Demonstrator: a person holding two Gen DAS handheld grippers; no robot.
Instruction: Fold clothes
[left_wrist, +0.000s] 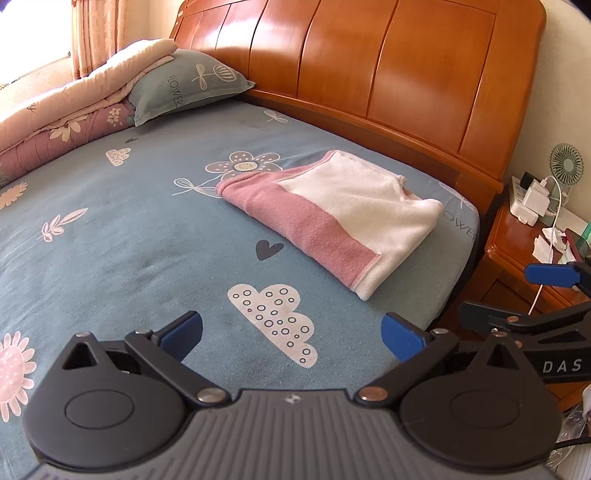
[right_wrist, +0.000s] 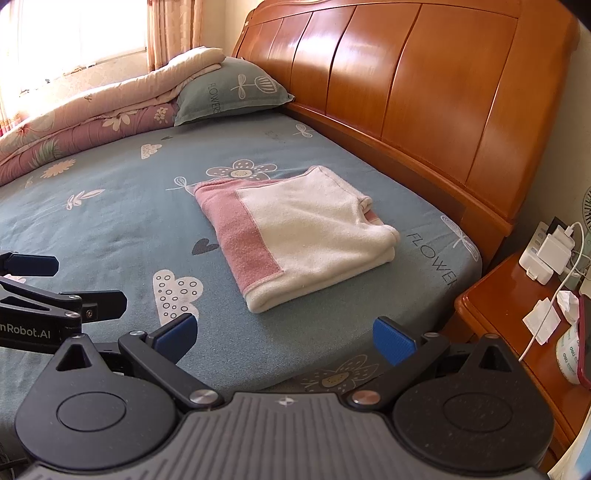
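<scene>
The folded garment (left_wrist: 332, 218), pink and white, lies flat on the bed (left_wrist: 147, 229) near the headboard (left_wrist: 369, 74), toward the right edge. The left gripper (left_wrist: 291, 332) has its fingers spread and empty, short of the garment. The right gripper (right_wrist: 284, 334) also has its fingers spread and empty. Only the left wrist view shows the fan (left_wrist: 567, 162) whole; the right wrist view cuts it off. The nightstand (right_wrist: 498, 314) appears fuller in the right wrist view; its small items are hard to identify.
</scene>
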